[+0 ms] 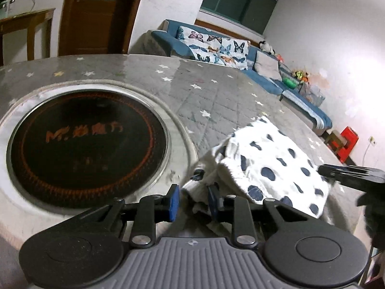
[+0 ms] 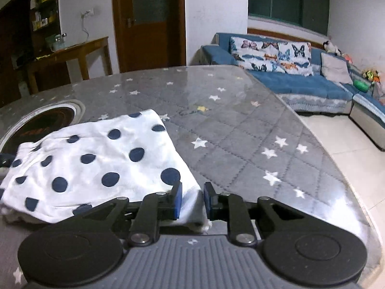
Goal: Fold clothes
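A white garment with dark blue dots [image 1: 272, 159] [image 2: 96, 159] lies folded on the grey star-patterned table [image 1: 216, 96] [image 2: 240, 125]. My left gripper [image 1: 193, 202] is at the garment's bunched left end, with a thick wad of white cloth filling the space between its blue pads. My right gripper [image 2: 192, 201] is at the near right corner, and that corner sits between its pads. In the left wrist view a black finger of the right gripper [image 1: 346, 173] shows at the cloth's right edge. The near edge of the garment looks raised a little off the table.
A round black cooktop [image 1: 86, 142] [image 2: 45, 122] is set into the table just left of the garment. The table's curved edge drops to a pale tiled floor [image 2: 349, 144] on the right. A blue sofa [image 2: 300, 82] with butterfly cushions stands beyond, and a wooden side table [image 2: 72, 50] at the back left.
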Tool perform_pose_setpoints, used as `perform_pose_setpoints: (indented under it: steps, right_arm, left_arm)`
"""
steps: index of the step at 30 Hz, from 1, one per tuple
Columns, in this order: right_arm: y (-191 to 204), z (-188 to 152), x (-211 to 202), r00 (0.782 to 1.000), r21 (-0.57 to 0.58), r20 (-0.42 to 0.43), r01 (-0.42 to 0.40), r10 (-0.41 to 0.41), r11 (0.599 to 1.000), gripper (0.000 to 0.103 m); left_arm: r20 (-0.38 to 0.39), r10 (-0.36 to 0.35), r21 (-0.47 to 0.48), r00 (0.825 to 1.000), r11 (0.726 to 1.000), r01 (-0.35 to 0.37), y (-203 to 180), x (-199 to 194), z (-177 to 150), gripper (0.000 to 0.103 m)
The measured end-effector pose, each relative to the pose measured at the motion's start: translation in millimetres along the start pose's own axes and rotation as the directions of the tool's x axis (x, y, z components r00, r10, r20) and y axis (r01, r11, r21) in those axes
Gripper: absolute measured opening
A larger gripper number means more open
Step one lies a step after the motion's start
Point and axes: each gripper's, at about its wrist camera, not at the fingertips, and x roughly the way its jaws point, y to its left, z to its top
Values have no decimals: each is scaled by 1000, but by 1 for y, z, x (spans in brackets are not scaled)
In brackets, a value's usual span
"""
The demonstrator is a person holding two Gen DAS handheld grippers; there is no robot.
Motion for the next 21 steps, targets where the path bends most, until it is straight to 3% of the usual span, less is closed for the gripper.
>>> perform_pose_setpoints:
  steps: [4, 6, 10, 13, 15, 18, 21]
  right_arm:
    - [16, 5, -19, 998, -76, 51, -15, 19, 997, 19]
    - [27, 6, -30, 994, -140, 73, -66, 77, 988, 21]
    - [59, 8, -47, 973, -298, 83, -181, 214, 937, 35]
    - [96, 3, -55, 945, -458, 39, -272, 325, 846, 42]
    - [118, -3, -54, 935, -543, 2, -296, 354, 785, 43]
    - [150, -19, -48, 936, -685, -31, -275, 351, 674, 44]
    - [171, -35, -42, 944, -803, -29, -218, 328, 555, 49]
  left_arm:
    - [-10, 35, 1, 999, 999, -35, 3, 5, 5, 29]
    - [-15, 47, -19, 999, 999, -48, 8, 2, 4, 29]
    - [-12, 51, -54, 999, 997, -51, 13, -11, -2, 29]
    - [-7, 46, -78, 999, 996, -46, 13, -23, -5, 39]
    - [-3, 35, -98, 999, 995, -35, 12, -30, -7, 45]
    - [1, 22, -147, 1000, 989, -22, 10, -38, -9, 61]
    - [-1, -5, -213, 1000, 977, 4, 8, -43, -11, 69]
